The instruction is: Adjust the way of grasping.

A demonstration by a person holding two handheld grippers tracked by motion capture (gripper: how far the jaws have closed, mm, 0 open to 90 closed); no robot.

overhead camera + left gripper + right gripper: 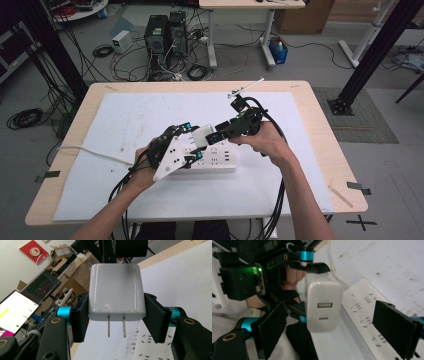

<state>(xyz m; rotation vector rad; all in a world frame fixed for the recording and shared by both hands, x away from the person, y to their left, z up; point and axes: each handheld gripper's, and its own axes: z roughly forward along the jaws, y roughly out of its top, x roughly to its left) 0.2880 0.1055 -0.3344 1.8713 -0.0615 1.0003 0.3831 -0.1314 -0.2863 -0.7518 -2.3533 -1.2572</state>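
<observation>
Charger block [117,291], a white wall plug with two bare prongs, sits clamped by its flat sides in the left gripper [192,142], held above the power strip [220,161]. It looks light, rigid and glossy (likely slippery), so those broad side faces seem the safest hold. To the right, the right gripper [337,326] has its jaws spread open around the USB end, not touching it.

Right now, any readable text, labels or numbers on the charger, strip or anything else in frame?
None legible.
Charger: no print; two ports on its face, bare.
Power strip: slots, no readable marking.
Monitor: lit, text too blurred.
Red poster: a picture, any words too small.
Boxes: labels too small.
</observation>
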